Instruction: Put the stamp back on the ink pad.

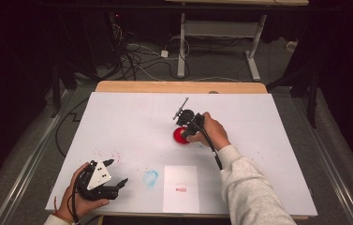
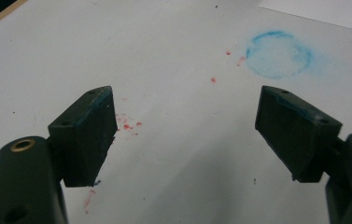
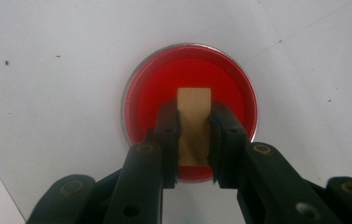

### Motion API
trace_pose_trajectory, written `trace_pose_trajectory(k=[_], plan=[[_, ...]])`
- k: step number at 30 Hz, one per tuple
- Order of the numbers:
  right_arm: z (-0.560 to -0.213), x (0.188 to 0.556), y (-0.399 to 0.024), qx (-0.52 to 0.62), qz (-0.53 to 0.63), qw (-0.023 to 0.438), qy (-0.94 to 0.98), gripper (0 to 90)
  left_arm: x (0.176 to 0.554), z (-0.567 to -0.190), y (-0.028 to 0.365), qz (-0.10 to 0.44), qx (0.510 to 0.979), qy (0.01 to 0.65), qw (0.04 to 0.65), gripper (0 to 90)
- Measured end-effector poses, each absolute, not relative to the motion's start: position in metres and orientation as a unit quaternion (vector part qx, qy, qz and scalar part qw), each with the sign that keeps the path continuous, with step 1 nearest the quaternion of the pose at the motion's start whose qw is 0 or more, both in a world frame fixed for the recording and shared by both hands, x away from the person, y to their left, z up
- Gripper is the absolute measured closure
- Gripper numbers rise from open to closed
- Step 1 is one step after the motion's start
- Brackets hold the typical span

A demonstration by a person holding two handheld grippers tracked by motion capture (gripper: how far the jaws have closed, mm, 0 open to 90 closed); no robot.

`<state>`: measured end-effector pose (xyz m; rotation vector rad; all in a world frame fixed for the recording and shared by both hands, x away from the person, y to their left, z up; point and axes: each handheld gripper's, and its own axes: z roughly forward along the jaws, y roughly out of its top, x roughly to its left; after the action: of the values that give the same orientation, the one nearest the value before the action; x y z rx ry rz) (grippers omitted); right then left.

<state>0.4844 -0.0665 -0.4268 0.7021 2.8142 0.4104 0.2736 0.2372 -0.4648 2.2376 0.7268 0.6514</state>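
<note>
The right gripper (image 3: 193,140) is clenching a small wooden stamp block (image 3: 194,123) between its fingers (image 3: 169,140) and holding it over, or pressing it into, the round red ink pad (image 3: 142,95) near the middle of the bench (image 1: 132,117); contact is hard to judge. So inking is under way. The paper sheet (image 1: 180,180) at the near edge is already carrying one red mark (image 1: 180,189), and carrying the block back there looks like the remaining work. The left gripper (image 2: 185,135) is idling with released fingers beside a blue ring smudge (image 2: 278,54)
</note>
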Motion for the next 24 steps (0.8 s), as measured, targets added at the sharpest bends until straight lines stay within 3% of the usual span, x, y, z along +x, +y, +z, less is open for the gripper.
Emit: trace_pose_trajectory(k=[6,24], plan=[[-0.427,0.484,-0.066,0.24,0.139,0.109,0.955,73.8,0.273,-0.463,0.238,0.254,0.859,0.279,0.346,20.3],[-0.382,0.458,-0.085,0.25,0.26,0.168,0.918,43.0,0.272,-0.46,0.241,0.262,0.852,0.285,0.352,20.2]])
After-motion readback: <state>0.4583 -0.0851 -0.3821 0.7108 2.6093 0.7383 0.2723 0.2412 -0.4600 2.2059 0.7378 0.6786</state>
